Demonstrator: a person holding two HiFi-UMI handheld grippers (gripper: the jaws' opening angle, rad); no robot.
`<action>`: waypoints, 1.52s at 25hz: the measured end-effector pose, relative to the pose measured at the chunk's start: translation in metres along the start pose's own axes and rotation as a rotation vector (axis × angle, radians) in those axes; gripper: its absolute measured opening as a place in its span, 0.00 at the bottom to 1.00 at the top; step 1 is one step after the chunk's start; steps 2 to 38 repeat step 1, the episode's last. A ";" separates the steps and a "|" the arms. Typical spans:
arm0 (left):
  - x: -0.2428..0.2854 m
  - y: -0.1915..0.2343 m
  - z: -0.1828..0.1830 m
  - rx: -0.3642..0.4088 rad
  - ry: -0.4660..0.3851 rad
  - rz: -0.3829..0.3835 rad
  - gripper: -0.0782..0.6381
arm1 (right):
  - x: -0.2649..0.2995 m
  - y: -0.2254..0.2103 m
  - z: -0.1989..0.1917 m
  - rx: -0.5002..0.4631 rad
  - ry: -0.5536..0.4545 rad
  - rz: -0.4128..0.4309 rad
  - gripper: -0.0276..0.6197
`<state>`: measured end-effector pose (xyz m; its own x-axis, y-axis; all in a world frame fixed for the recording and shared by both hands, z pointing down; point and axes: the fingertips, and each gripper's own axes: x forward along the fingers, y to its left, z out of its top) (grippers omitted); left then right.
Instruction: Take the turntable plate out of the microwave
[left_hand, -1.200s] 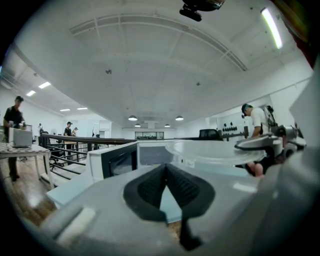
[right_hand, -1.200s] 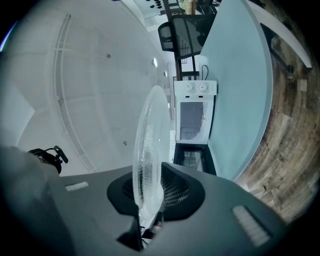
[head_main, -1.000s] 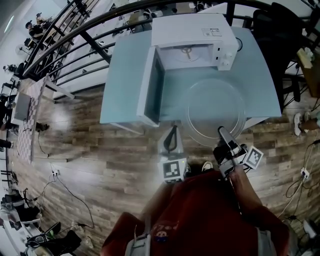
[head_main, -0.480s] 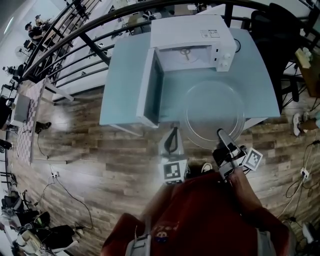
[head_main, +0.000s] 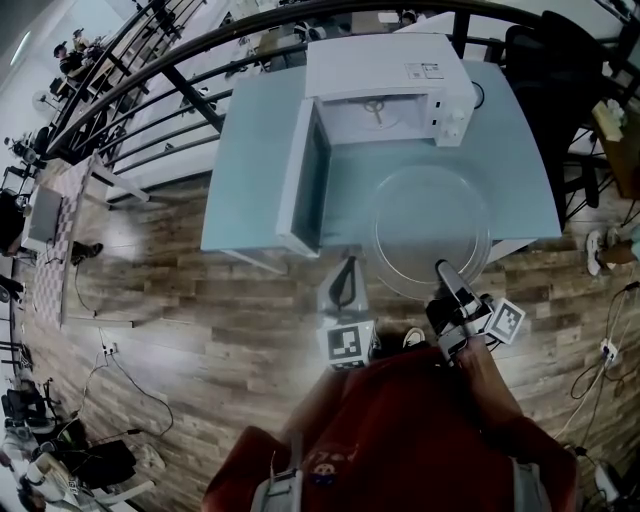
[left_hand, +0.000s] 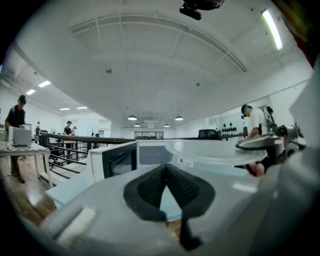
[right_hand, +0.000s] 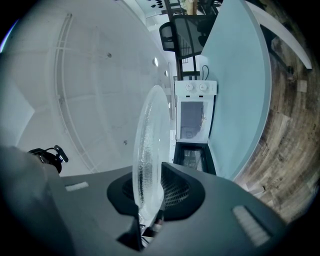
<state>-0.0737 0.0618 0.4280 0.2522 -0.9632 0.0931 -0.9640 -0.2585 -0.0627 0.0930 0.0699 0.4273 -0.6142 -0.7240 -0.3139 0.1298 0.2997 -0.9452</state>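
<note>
The clear glass turntable plate (head_main: 430, 228) hangs level over the front right of the light blue table (head_main: 260, 150), outside the white microwave (head_main: 385, 85). My right gripper (head_main: 443, 268) is shut on its near rim. In the right gripper view the plate (right_hand: 150, 145) stands edge-on between the pads of the right gripper (right_hand: 152, 194). The microwave door (head_main: 305, 185) hangs open to the left and the cavity shows only its hub. My left gripper (head_main: 345, 262) waits at the table's front edge, shut and empty. In the left gripper view the left gripper (left_hand: 165, 169) sits below and left of the plate (left_hand: 215, 150).
A black railing (head_main: 150, 90) curves round the table's left and back. A black chair (head_main: 545, 50) stands at the back right. Wooden floor lies under me. People (left_hand: 16, 120) stand far off at other tables.
</note>
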 end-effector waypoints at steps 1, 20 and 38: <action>-0.001 0.001 0.000 0.000 0.001 0.001 0.11 | 0.000 0.000 -0.001 0.002 -0.001 -0.001 0.10; -0.001 0.001 0.000 0.000 0.001 0.001 0.11 | 0.000 0.000 -0.001 0.002 -0.001 -0.001 0.10; -0.001 0.001 0.000 0.000 0.001 0.001 0.11 | 0.000 0.000 -0.001 0.002 -0.001 -0.001 0.10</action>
